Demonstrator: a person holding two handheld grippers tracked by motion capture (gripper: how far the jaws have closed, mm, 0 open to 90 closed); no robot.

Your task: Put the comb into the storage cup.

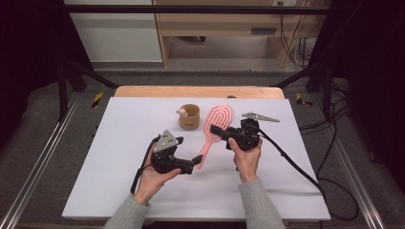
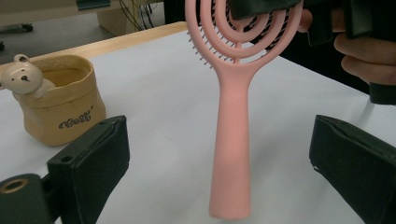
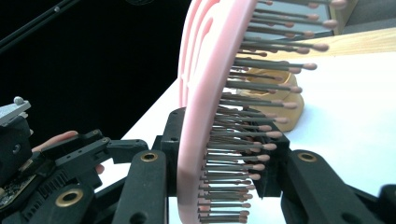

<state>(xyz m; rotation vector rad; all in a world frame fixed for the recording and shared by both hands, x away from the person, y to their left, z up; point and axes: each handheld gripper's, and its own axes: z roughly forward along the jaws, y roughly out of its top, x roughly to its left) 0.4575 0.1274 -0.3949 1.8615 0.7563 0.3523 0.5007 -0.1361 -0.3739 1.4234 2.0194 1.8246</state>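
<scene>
Keep your right gripper (image 1: 216, 130) pinched on the pink hairbrush (image 1: 216, 125) head while your left gripper (image 1: 197, 159), jaws spread clear of the handle, backs away

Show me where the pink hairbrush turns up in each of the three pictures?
High view: the pink hairbrush lies at table centre, its head gripped by the right tool.
Left gripper view: it stands upright mid-picture, handle between open jaws that are clear of it.
Right gripper view: its bristled head is clamped edge-on.
Shared landmark: the tan bear pouch.
</scene>
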